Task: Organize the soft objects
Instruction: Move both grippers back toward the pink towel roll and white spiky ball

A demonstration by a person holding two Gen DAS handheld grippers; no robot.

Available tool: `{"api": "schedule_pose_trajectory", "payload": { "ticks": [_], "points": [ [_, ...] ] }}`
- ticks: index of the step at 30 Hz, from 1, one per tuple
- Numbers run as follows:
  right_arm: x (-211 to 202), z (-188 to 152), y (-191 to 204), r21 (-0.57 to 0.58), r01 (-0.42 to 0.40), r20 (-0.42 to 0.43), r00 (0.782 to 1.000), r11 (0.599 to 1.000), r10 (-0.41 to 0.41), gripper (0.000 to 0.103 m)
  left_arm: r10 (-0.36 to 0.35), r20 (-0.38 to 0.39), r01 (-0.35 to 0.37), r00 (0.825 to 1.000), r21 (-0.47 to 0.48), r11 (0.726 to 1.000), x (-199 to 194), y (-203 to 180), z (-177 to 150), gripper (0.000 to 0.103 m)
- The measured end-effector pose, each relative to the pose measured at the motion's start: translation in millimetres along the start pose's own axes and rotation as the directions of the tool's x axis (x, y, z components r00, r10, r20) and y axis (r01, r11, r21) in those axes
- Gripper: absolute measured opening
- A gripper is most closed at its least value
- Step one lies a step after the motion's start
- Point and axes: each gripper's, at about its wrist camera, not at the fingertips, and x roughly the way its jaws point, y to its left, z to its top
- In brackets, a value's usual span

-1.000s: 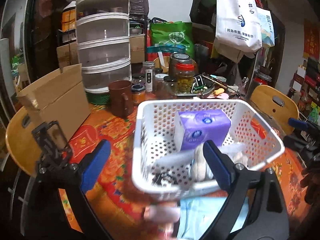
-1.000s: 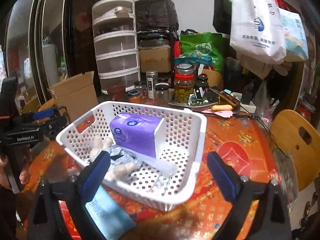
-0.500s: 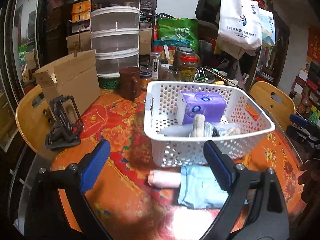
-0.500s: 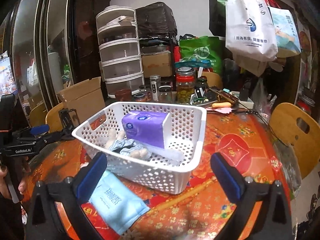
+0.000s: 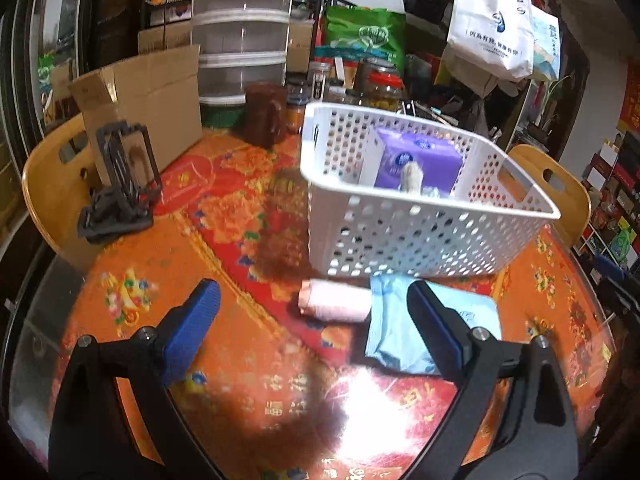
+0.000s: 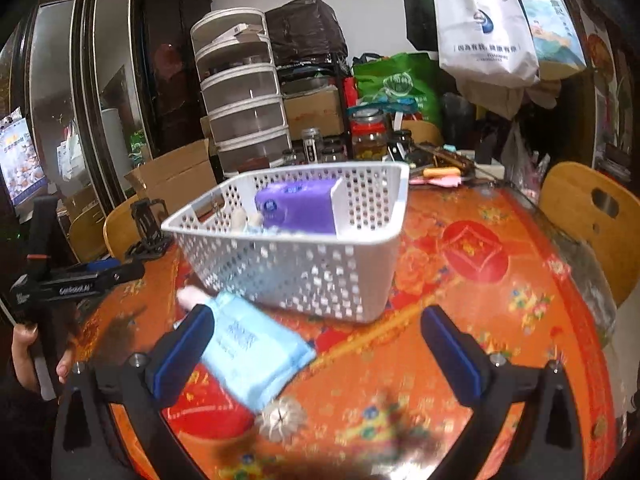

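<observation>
A white perforated basket stands on the red-orange tablecloth and holds a purple tissue pack plus a pale soft toy. In front of the basket lie a pink roll and a light blue soft pack. My left gripper is open, low over the cloth, with the pink roll ahead between its fingers. My right gripper is open too, its left finger beside the blue pack. Nothing is held.
A cardboard box, a black phone stand, a brown mug, jars and a stack of clear drawers crowd the table's far side. Wooden chairs ring the table. A hand holds the left gripper.
Both grippers have drawn back from the basket and dropped lower. The pink roll and blue pack now show fully in front of the basket. Both stayed open.
</observation>
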Motion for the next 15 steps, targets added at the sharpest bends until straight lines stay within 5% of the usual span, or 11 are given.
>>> {"api": "schedule_pose_trajectory", "payload": {
  "ticks": [15],
  "points": [
    [29, -66, 22, 0.018, -0.092, -0.179, 0.979, 0.996, 0.094, 0.101, -0.016, -0.146, 0.005, 0.989, -0.071, 0.997, 63, 17, -19, 0.093]
  ]
}}
